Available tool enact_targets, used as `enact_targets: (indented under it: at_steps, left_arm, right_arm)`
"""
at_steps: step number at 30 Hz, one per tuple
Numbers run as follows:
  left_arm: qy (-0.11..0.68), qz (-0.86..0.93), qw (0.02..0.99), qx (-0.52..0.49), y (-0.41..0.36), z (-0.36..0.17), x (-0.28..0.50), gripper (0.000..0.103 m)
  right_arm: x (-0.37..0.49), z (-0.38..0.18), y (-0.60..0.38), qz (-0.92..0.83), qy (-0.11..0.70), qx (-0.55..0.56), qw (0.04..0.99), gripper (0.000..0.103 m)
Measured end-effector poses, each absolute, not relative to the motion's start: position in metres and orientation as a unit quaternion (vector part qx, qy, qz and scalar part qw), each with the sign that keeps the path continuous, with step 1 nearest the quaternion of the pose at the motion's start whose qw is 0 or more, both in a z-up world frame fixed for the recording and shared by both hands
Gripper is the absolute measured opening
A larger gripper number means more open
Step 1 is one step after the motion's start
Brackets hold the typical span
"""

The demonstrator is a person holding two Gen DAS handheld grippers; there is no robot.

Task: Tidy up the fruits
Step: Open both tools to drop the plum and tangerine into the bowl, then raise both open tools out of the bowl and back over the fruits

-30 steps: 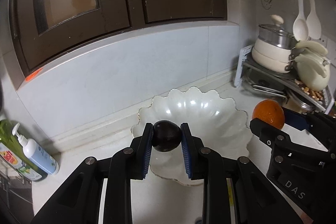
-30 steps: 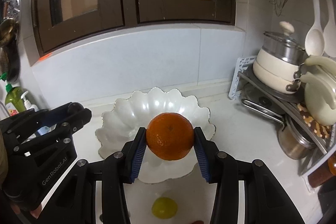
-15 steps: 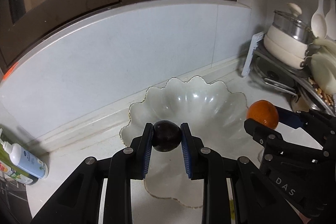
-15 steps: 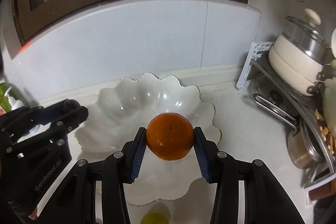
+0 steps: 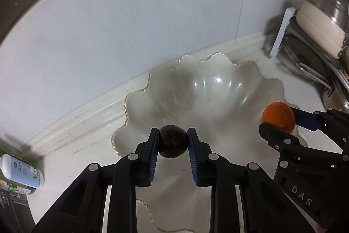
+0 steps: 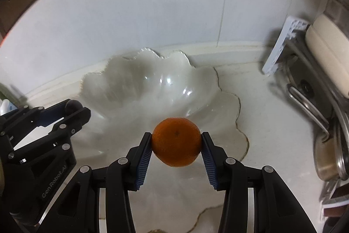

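A white scalloped bowl with a gold rim stands on the counter against the wall; it also shows in the right wrist view. It looks empty. My left gripper is shut on a dark plum and holds it over the bowl's near left side. My right gripper is shut on an orange over the bowl's near right side. The orange and right gripper show at the right of the left wrist view; the plum and left gripper show at the left of the right wrist view.
A dish rack with a cream pot and metal pans stands at the right. A white pump bottle lies at the far left. The tiled wall rises just behind the bowl.
Both grippers have moved forward and down over the bowl with their fruits still held. The cabinets have slid out of view, and the small yellow fruit below the right gripper is no longer seen.
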State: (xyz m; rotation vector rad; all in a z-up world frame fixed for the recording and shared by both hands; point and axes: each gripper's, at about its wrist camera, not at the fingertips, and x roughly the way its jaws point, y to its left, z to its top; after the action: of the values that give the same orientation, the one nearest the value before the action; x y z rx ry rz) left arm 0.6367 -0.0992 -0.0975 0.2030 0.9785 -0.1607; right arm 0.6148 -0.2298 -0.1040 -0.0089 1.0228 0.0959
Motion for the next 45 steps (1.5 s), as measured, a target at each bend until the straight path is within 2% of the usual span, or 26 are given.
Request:
enact_targets:
  at_steps: [17,19,23,24,34,45]
  left_arm:
    - [0.519,-0.075,0.844,0.112,-0.103,-0.141,0.655,0.027]
    - [0.518,-0.074,0.845,0.116,-0.104,-0.141,0.654,0.029]
    - [0.513,-0.07,0.848,0.117,-0.104,-0.137,0.655,0.054]
    - [0.511,-0.067,0.849,0.118,-0.103,-0.135,0.654,0.055]
    - [0.498,-0.057,0.859,0.106,-0.094,-0.109,0.642,0.059]
    - [0.444,-0.048,0.887,0.112,-0.084,-0.07,0.601,0.059]
  right_arm:
    - [0.632,-0.138,-0.226,0.049,0.535,-0.022,0.843,0.046]
    - [0.632,-0.138,-0.225,0.051,0.537,-0.02,0.842,0.046]
    - [0.633,-0.133,-0.227,0.046,0.532,-0.019,0.845,0.049]
    - [0.633,-0.131,-0.228,0.044,0.53,-0.018,0.846,0.049]
    - [0.62,-0.108,-0.233,0.025,0.512,-0.019,0.858,0.051]
    - [0.581,-0.08,-0.242,0.002,0.461,-0.021,0.887,0.051]
